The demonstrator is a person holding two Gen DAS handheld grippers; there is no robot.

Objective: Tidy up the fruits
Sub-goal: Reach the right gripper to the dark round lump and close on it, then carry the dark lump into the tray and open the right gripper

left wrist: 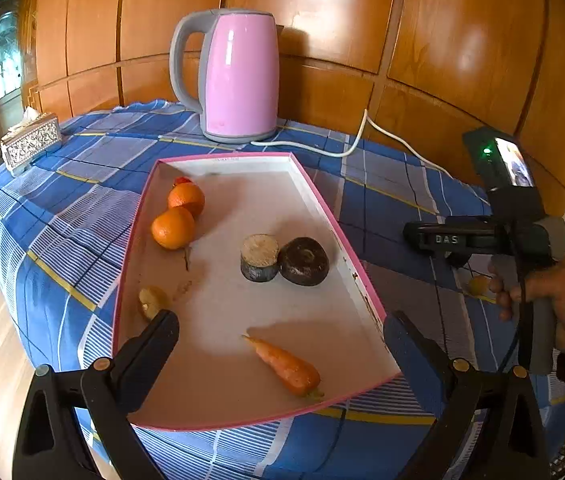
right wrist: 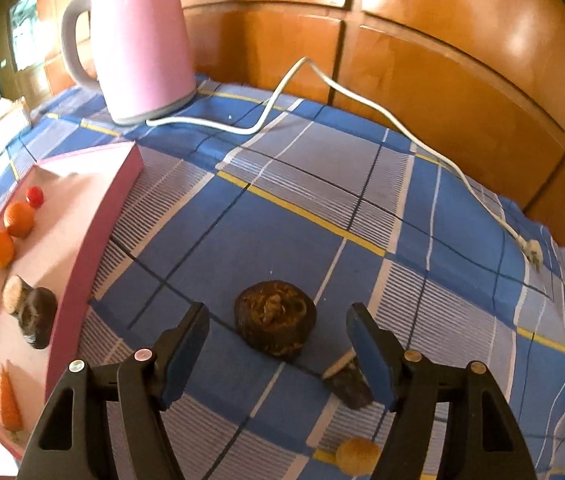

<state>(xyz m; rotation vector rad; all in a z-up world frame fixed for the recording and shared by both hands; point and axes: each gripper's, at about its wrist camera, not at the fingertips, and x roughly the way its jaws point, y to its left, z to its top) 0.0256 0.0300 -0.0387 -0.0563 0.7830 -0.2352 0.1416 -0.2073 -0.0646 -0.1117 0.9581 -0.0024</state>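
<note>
left gripper (left wrist: 280, 330) jaws wide, empty | right gripper (right wrist: 278, 330) jaws wide, empty

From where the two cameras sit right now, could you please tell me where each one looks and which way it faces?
Left wrist: on the open left gripper, above the near end of the pink tray, facing the kettle; the right hand shows at right.
Right wrist: on the open right gripper, over the cloth right of the tray, facing a dark round piece and the wall.
Both share: kettle, tray, oranges, carrot.
</note>
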